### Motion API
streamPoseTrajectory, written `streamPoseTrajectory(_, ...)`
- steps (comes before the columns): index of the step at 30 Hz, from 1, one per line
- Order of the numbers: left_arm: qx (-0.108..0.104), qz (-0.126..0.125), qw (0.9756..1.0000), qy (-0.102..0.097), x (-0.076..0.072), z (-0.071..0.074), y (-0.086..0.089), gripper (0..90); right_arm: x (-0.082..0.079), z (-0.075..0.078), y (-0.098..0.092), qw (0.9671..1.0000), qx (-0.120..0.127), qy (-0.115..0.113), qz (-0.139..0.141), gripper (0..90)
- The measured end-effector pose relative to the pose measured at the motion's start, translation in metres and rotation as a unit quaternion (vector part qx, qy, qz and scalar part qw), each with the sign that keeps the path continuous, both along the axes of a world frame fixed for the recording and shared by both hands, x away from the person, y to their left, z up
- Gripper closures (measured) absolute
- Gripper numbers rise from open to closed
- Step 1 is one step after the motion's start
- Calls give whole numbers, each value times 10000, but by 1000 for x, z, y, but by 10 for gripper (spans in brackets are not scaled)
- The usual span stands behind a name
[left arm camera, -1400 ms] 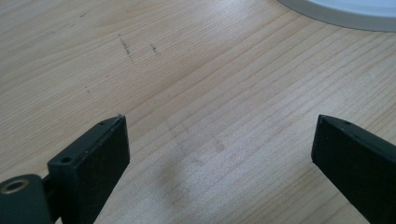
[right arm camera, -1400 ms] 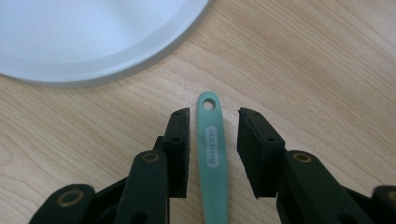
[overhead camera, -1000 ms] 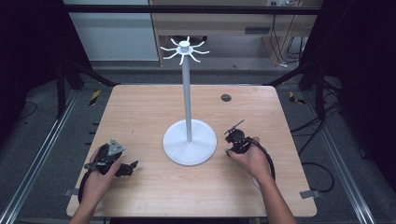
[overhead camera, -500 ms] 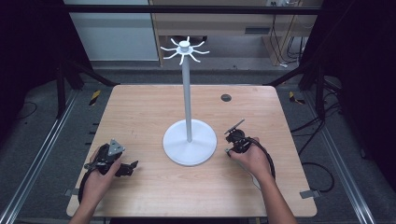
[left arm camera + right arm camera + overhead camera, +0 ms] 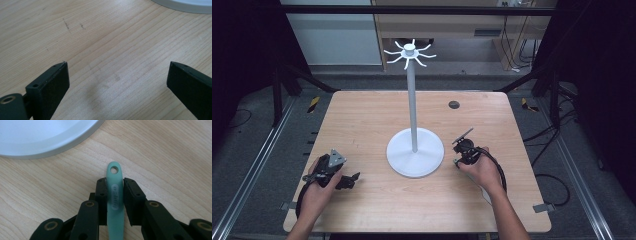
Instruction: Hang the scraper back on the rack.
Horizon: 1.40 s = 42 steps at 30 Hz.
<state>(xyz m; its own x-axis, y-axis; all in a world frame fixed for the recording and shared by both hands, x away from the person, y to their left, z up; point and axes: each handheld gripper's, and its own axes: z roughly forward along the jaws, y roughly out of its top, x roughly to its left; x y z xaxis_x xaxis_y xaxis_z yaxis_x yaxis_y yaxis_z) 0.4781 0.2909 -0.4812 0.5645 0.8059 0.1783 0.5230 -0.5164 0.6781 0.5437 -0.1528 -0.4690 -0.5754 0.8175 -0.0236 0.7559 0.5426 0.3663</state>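
Observation:
A white stand rises from a round base (image 5: 415,152) at the table's middle, its thin pole (image 5: 412,100) topped by a ring of hooks (image 5: 410,51). My right gripper (image 5: 460,152) lies just right of the base, near its rim (image 5: 37,137). The right gripper (image 5: 115,181) is shut on a flat teal-green handle (image 5: 115,195) with a hole at its tip; its jaws have just been closing on it. The rest of that handle is hidden. My left gripper (image 5: 349,180) rests at the front left, and its jaws (image 5: 118,72) stand open over bare wood.
The wooden table (image 5: 362,115) has a small black round insert (image 5: 454,104) at the back right. A black cable (image 5: 499,170) loops by the right hand. The base's edge (image 5: 185,3) lies ahead of the left gripper. Dark floor and metal rails surround the table.

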Motion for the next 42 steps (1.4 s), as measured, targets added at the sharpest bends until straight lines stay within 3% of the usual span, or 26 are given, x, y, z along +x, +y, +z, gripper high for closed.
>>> streamPoseTrajectory(8,-8,-3,10000,-13,0,0,-1,41,-12,26,-11,9982,407,-434,-73,747)
streamPoseTrajectory(22,-8,-3,10000,0,0,-1,-1,41,-25,68,-22,9916,738,-1054,-120,749)
streamPoseTrajectory(29,-6,-6,10000,6,0,-1,-1,41,-29,90,-27,9859,923,-1386,-191,750)
streamPoseTrajectory(30,-6,-5,10000,8,0,-1,-1,41,-31,97,-30,9830,1009,-1520,-205,751)
streamPoseTrajectory(36,-14,-1,10000,-1,0,-1,-1,41,-33,112,-32,9778,1167,-1725,-223,751)
streamPoseTrajectory(42,-18,-2,10000,-3,0,-1,-1,41,-38,134,-33,9703,1294,-2027,-243,751)
